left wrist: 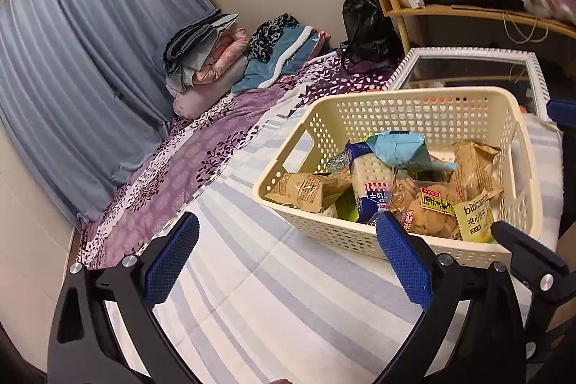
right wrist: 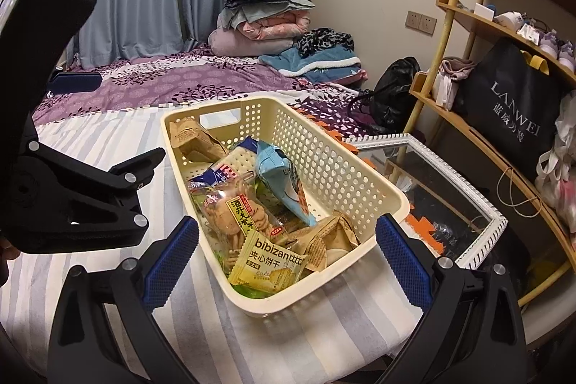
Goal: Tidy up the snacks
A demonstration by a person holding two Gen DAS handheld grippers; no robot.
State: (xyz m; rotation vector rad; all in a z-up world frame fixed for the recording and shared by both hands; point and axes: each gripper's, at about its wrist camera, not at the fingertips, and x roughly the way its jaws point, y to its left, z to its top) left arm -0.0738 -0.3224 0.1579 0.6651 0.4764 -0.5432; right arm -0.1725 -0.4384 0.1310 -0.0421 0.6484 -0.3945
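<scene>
A cream perforated basket (left wrist: 414, 107) stands on the striped bedsheet; it also shows in the right wrist view (right wrist: 334, 164). It holds several snack packets: a yellow bibizan biscuit packet (right wrist: 268, 263), a clear bag of round biscuits (right wrist: 234, 215), a light blue packet (right wrist: 284, 175), brown paper packets (left wrist: 309, 191). My left gripper (left wrist: 288, 261) is open and empty over the sheet, left of the basket's near corner. My right gripper (right wrist: 288, 261) is open and empty, its fingers on either side of the basket's near end. The left gripper's body (right wrist: 72, 189) shows in the right wrist view.
A white-framed mirror (right wrist: 450, 204) lies right of the basket. A bamboo shelf (right wrist: 468, 128) with a black LANWEI bag (right wrist: 514, 110) stands at the right. Folded blankets (right wrist: 262, 20), clothes and a black bag (right wrist: 392, 92) lie at the bed's far end. Blue curtains hang behind.
</scene>
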